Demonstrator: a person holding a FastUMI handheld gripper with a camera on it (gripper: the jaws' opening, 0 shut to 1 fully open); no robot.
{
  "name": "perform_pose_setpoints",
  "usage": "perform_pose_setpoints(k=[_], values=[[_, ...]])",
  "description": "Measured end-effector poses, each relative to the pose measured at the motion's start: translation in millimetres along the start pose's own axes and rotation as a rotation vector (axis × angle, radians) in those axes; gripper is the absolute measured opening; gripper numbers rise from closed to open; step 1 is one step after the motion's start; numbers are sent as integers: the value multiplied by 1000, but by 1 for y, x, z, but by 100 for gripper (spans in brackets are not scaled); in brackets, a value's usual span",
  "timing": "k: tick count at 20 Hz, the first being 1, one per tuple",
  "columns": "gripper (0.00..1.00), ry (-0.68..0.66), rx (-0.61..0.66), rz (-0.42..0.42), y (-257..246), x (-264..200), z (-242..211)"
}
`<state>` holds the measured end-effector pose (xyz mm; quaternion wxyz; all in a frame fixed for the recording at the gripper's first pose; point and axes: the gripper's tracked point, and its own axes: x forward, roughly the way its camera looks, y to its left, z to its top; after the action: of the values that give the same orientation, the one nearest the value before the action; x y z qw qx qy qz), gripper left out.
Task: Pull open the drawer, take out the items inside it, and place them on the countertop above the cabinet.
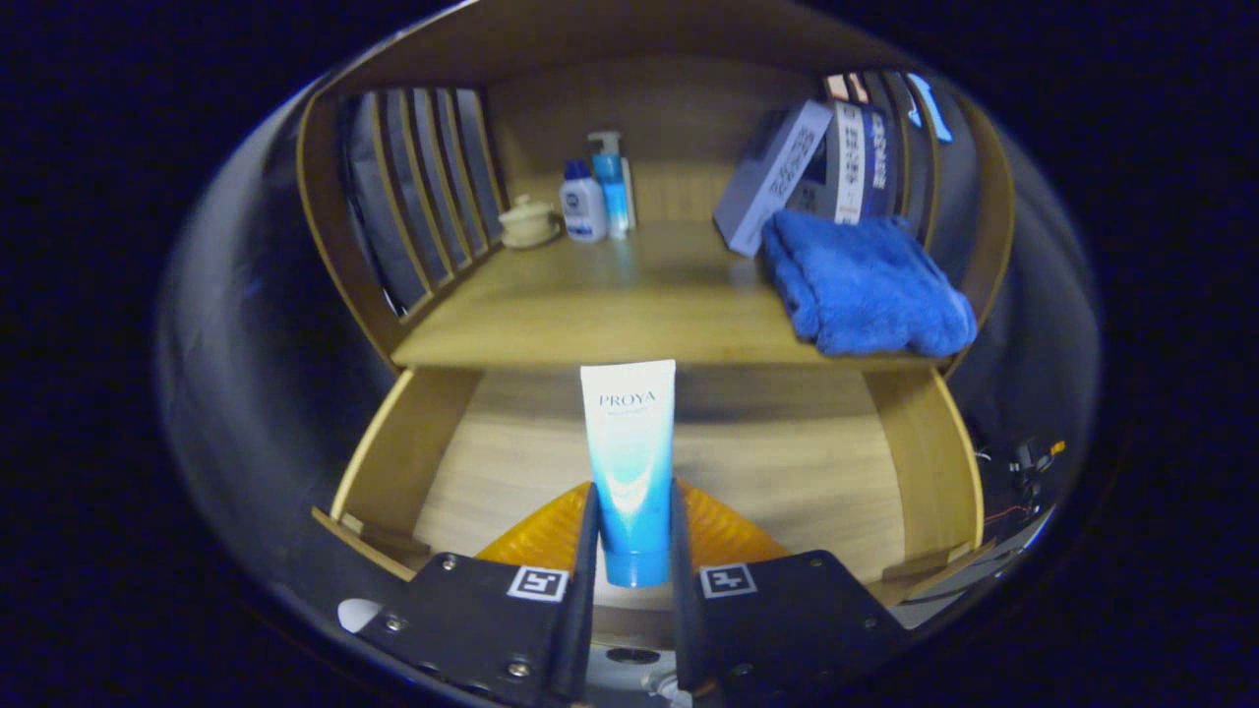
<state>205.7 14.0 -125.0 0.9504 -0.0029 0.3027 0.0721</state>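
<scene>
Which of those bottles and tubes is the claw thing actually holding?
The blue-and-white tube, clamped cap-down between the gripper fingers over the open drawer. The white bottle and blue pump bottle stand far back on the countertop.

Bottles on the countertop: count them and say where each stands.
2. A white bottle stands at the back of the countertop, beside a small lidded jar; a blue pump bottle stands touching its other side. The boxes might hide more. The gripper holds a tube.
</scene>
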Motion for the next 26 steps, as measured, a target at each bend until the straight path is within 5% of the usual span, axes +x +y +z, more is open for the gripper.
perform_pose_setpoints(k=[6, 13, 26], values=[[35, -259, -33, -49, -6, 5, 67], [34, -362, 70, -83, -8, 41, 128], [34, -277, 124, -144, -15, 148, 111]])
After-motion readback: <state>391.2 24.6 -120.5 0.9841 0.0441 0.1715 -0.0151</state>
